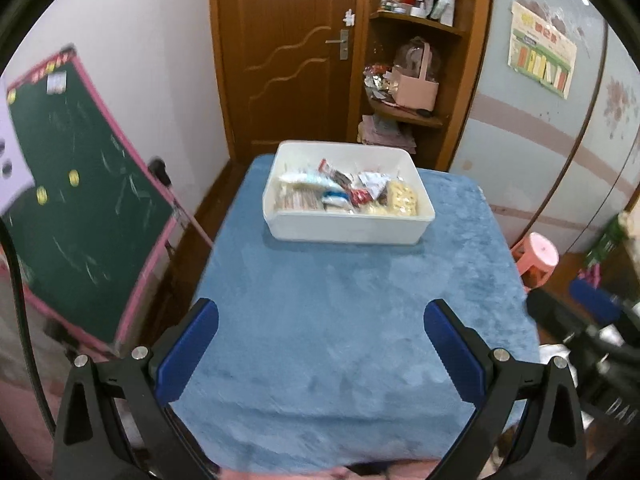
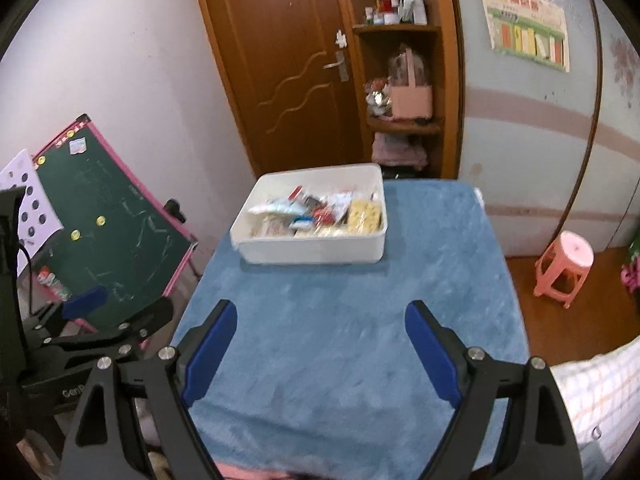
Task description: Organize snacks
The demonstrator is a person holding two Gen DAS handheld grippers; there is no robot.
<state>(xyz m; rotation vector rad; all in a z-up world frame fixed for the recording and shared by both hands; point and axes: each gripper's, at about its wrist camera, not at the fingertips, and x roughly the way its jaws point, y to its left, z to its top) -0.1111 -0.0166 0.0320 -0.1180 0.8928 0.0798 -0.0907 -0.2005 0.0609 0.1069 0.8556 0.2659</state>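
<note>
A white plastic bin [image 1: 344,230] holding several snack packets [image 1: 344,192] sits at the far end of a table covered in blue cloth [image 1: 340,320]. My left gripper [image 1: 322,310] is open and empty, held above the near half of the table, well short of the bin. My right gripper [image 2: 320,312] is open and empty too, above the near half of the blue cloth [image 2: 352,320], with the bin [image 2: 312,250] and its snacks [image 2: 320,216] farther ahead. The left gripper also shows at the left edge of the right wrist view [image 2: 120,304].
A green chalkboard with a pink frame [image 1: 80,208] leans left of the table. A brown door [image 1: 280,52] and a corner shelf with a pink basket [image 1: 416,88] stand behind. A pink stool [image 2: 564,266] is on the floor to the right.
</note>
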